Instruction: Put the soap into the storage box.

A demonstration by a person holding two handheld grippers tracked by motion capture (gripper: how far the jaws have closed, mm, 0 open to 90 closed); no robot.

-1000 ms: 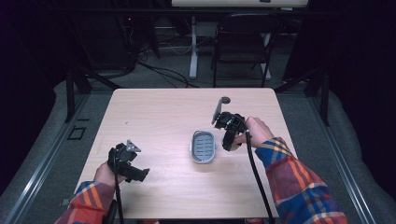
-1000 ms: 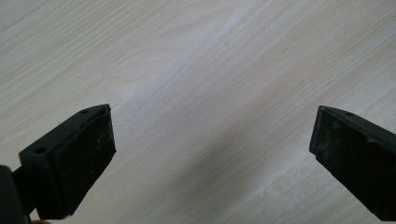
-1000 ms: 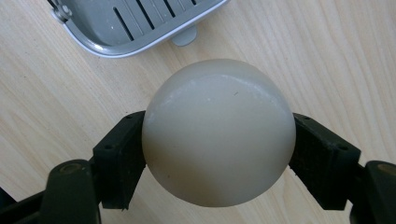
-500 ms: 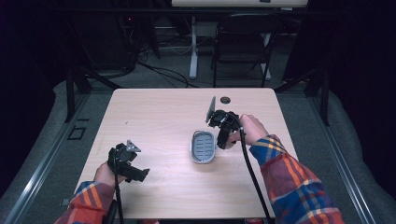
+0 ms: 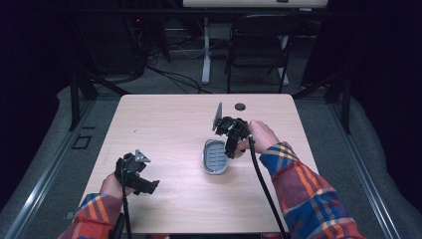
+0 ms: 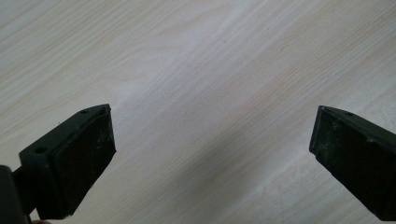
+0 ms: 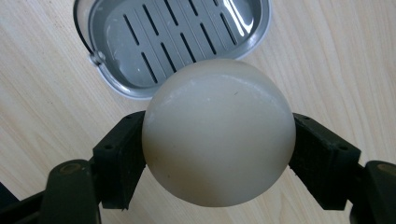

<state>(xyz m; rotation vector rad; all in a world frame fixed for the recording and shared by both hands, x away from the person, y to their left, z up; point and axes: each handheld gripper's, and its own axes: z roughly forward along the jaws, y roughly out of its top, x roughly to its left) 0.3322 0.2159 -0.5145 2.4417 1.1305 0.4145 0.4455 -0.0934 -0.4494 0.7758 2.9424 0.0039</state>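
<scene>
In the high view, a pale wooden table (image 5: 164, 124) carries a grey soap dish (image 5: 216, 157) a little right of its middle. The right claw (image 5: 230, 145) hangs at the far right edge of that dish, held by the person's right hand (image 5: 259, 137), whose plaid sleeve (image 5: 308, 194) runs in from the lower right. A grey three-cornered plate stands up on top of the tool. What the claw carries is too small to make out from here. The left claw (image 5: 149, 185) sits near the table's near left corner, well apart from the dish, with the left hand (image 5: 113, 185) behind it. A small dark round hole (image 5: 240, 106) marks the table's far edge, and a black chair (image 5: 259, 47) stands on the floor beyond.

In the left gripper view, the left claw (image 6: 212, 140) stands wide apart, with nothing between its two black pads. Bare wood grain of the table (image 6: 210, 60) lies under and ahead of it.

In the right gripper view, the right claw (image 7: 217, 154) is clamped on a rounded, cream-white bar of soap (image 7: 218, 133), one pad pressing each flank. The soap bulges forward and above the pads and covers the near rim of the soap dish (image 7: 173, 32). The dish lies just beyond and below the soap, open side up, its slotted grey floor bare, with a thin wire loop at its left rim. The table (image 7: 42, 102) shows on both sides.
</scene>
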